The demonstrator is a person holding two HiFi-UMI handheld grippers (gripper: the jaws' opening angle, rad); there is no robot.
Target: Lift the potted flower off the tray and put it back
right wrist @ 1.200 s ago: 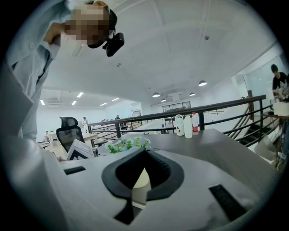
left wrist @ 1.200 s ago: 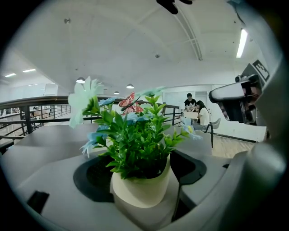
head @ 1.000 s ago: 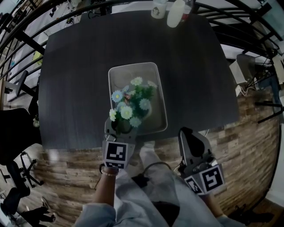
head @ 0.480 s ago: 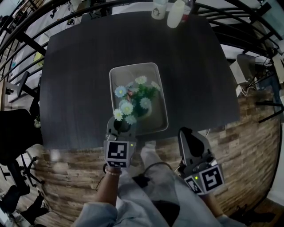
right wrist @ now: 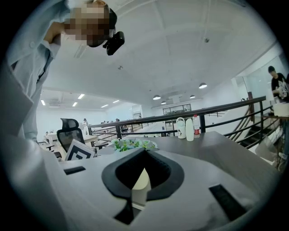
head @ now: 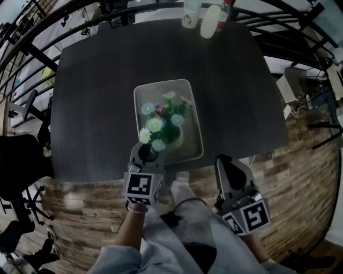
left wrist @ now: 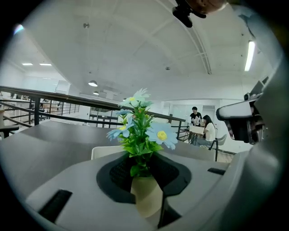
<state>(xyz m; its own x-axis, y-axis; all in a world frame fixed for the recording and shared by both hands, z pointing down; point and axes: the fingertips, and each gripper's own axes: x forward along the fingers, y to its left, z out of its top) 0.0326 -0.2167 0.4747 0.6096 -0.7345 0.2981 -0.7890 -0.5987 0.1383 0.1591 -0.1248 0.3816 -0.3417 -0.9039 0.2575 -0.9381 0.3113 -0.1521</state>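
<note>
Closing my left gripper [head: 146, 153] on the potted flower [head: 163, 126], jaws just squeezed in and now grasping it at the tray's [head: 161, 82] near end on the desk [head: 91, 80]; right gripper [head: 225, 160] clenched, empty.

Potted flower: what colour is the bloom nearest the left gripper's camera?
The bloom is light blue with a yellow centre, clearest in the left gripper view.

In the head view the flowers [head: 161, 126] cover most of the pot [head: 180, 139] and the tips of the left gripper [head: 146, 153]. In the left gripper view that gripper's body hides the pot's base and most of the tray [left wrist: 101, 152]. The bottles [head: 191, 13] at the desk's [head: 96, 96] far edge are cut off by the head view's top. In the right gripper view pot and tray are hidden.
</note>
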